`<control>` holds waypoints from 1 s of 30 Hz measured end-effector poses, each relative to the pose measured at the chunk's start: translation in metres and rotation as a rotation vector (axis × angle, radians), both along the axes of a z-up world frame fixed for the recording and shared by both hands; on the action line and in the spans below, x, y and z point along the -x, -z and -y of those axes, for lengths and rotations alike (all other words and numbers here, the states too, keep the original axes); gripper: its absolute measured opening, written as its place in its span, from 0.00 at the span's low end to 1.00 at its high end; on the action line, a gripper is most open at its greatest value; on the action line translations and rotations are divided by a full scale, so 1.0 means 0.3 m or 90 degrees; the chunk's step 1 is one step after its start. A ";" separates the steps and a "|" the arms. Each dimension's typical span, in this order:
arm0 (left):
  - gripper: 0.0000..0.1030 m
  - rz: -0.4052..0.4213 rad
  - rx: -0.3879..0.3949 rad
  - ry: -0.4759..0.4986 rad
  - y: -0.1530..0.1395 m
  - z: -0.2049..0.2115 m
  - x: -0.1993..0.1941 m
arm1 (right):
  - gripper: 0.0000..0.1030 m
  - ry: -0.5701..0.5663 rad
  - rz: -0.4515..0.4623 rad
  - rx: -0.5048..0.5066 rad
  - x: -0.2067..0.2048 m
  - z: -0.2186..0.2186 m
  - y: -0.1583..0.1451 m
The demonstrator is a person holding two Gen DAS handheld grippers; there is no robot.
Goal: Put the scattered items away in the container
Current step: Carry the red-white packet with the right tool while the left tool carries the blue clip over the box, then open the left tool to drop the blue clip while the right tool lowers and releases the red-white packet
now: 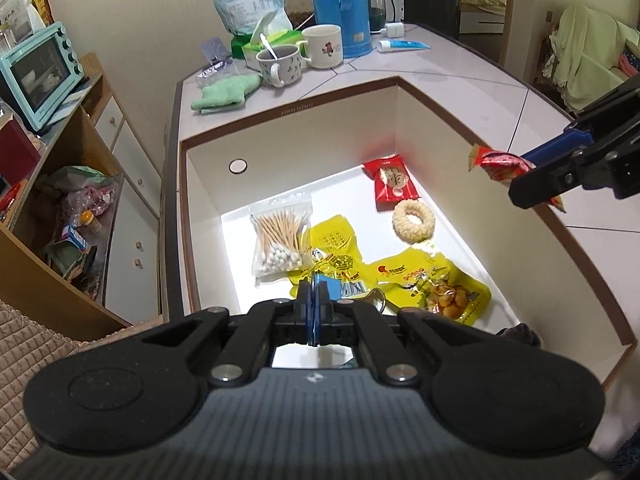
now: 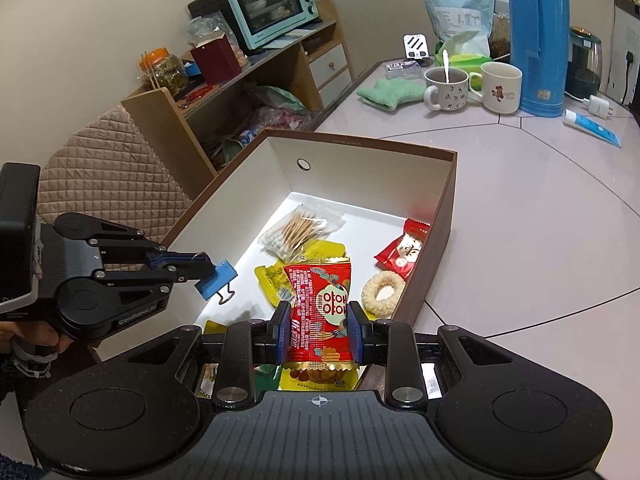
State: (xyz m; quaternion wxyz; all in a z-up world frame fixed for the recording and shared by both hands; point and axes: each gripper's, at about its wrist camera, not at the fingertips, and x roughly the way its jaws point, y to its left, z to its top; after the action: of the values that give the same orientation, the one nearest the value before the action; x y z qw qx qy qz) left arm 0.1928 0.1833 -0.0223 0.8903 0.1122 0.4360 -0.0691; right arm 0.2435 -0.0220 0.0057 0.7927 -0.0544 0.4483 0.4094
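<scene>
An open brown box with white inside stands on the table. In it lie a bag of cotton swabs, yellow snack packets, a red candy packet and a ring-shaped cracker. My left gripper is shut on a blue binder clip above the box's near left part. My right gripper is shut on a red snack packet, held over the box's right rim.
At the table's far end stand two mugs, a blue thermos, a green cloth, a tissue pack, a pale blue bag and a tube. A wooden shelf with a teal oven stands to the left.
</scene>
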 end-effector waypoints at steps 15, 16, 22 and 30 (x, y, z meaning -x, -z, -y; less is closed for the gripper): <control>0.11 -0.004 0.002 -0.018 -0.002 -0.015 -0.020 | 0.27 0.002 -0.003 -0.002 -0.019 -0.022 0.011; 0.11 -0.005 0.003 -0.020 -0.006 -0.017 -0.018 | 0.27 0.002 -0.003 -0.002 -0.020 -0.023 0.012; 0.11 -0.007 0.015 -0.041 -0.037 -0.030 0.003 | 0.27 0.000 -0.005 -0.002 -0.020 -0.031 0.017; 0.12 -0.006 0.023 -0.055 -0.072 -0.045 0.020 | 0.27 -0.011 -0.006 -0.003 -0.023 -0.058 0.025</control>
State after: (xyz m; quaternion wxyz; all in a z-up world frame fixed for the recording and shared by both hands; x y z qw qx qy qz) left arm 0.1866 0.1967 -0.0006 0.8923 0.0769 0.4431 -0.0386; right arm 0.2504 -0.0046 -0.0018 0.7874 -0.0549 0.4505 0.4173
